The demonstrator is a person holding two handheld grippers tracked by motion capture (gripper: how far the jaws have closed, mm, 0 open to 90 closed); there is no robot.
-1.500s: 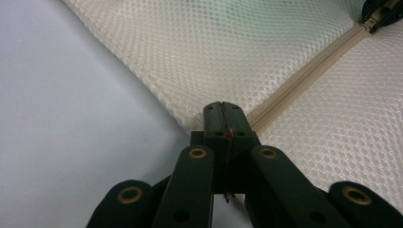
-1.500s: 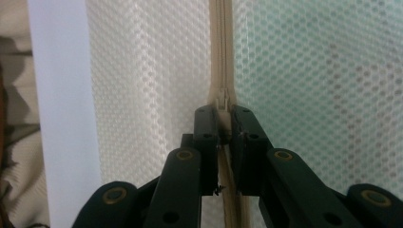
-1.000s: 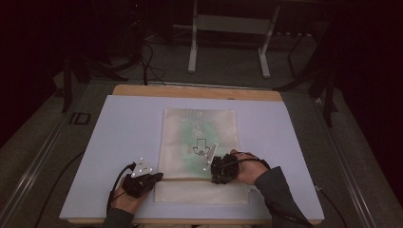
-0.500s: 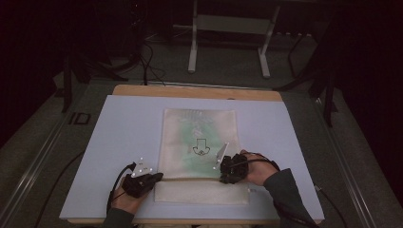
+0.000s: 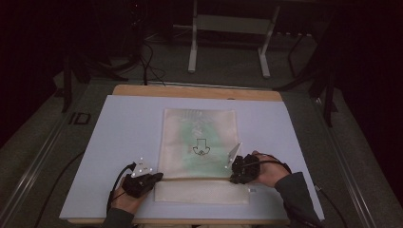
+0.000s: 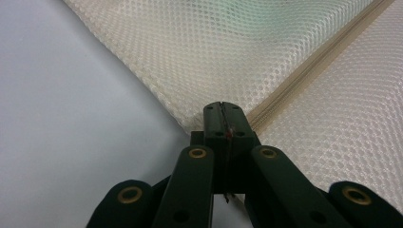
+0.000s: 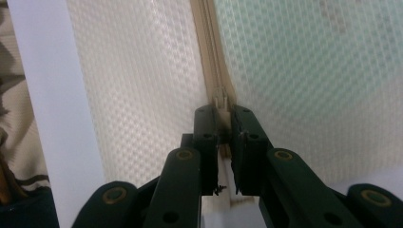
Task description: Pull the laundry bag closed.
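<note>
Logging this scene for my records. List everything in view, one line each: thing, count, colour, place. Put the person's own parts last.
mesh bag: one, cream with green inside, middle of the table.
zipper: one, beige, across the bag near its near end.
zipper slider: one, beige, at the right gripper's jaws.
table: one, white top, wooden far edge.
metal stand: one, grey, floor beyond the table.
left gripper: one, black, shut on the bag's left edge at the zipper.
right gripper: one, black, shut on the zipper slider.
</note>
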